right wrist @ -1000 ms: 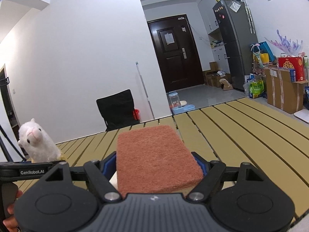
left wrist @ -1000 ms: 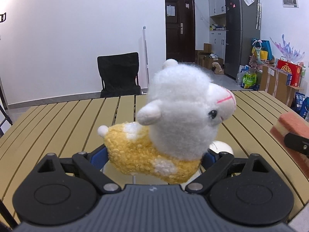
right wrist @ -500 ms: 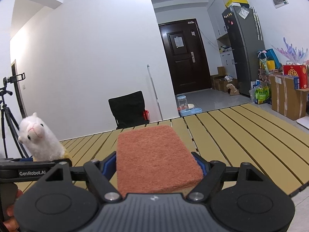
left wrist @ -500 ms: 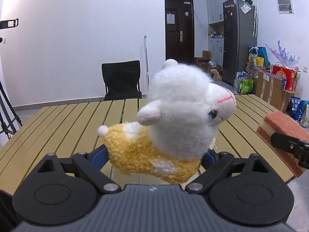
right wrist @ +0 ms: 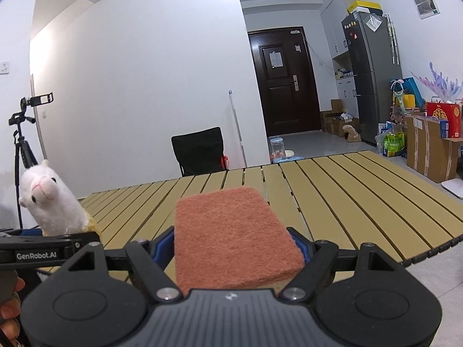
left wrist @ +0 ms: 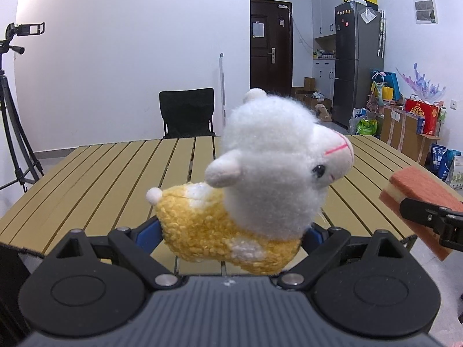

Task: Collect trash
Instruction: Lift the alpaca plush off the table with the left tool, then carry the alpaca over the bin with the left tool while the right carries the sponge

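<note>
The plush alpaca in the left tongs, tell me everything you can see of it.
The plush alpaca is a small stuffed toy with a fluffy white head and neck, a curly yellow body with white patches, a white tail nub, black bead eyes and a pink stitched mouth. It lies tipped on its side, head towards the right, clamped at the body between the blue pads of the left tongs, held above the slatted table. Nothing else touches it. From the right wrist view it shows at far left.

You hold a fluffy cloth alpaca toy point(left wrist: 269, 173) and a rough, fibrous scouring sponge point(right wrist: 234, 237) over matt slatted table point(right wrist: 347, 190).
</note>
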Available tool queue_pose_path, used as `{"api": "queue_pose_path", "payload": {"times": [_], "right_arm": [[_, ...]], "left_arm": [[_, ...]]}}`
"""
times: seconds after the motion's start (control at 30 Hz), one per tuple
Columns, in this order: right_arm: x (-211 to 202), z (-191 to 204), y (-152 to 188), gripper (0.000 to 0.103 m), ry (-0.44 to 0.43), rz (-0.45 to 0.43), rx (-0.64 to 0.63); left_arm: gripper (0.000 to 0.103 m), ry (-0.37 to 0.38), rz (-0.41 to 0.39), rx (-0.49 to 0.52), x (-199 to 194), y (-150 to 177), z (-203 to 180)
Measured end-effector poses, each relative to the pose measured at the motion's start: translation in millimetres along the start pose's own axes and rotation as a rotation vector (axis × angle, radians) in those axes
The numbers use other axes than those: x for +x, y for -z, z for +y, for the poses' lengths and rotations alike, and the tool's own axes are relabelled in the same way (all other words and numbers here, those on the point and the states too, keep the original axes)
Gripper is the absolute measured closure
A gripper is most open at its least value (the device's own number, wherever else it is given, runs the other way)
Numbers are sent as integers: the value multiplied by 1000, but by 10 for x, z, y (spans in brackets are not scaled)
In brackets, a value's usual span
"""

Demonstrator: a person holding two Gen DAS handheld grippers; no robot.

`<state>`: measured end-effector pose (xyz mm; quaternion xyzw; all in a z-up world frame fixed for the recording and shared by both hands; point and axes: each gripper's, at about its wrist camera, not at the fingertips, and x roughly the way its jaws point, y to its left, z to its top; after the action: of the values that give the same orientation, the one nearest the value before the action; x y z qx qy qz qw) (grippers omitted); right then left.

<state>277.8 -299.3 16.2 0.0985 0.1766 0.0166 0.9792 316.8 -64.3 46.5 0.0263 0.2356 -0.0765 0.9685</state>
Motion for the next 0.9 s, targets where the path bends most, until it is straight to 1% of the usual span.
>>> {"api": "queue_pose_path", "payload": {"times": [0.3, 0.43, 0.57, 0.9], "right_arm": [[-311, 85, 215, 26, -6, 29, -28], [-382, 121, 334, 25, -2, 51, -41], [-419, 141, 479, 25, 2, 81, -45], [-437, 147, 907, 25, 8, 169, -48]], "left_arm": [[9, 11, 14, -13, -260, 261, 67], [9, 21, 21, -18, -343, 403, 100], [9, 22, 42, -22, -323, 507, 156], [9, 7, 115, -32, -269, 939, 276]]}}
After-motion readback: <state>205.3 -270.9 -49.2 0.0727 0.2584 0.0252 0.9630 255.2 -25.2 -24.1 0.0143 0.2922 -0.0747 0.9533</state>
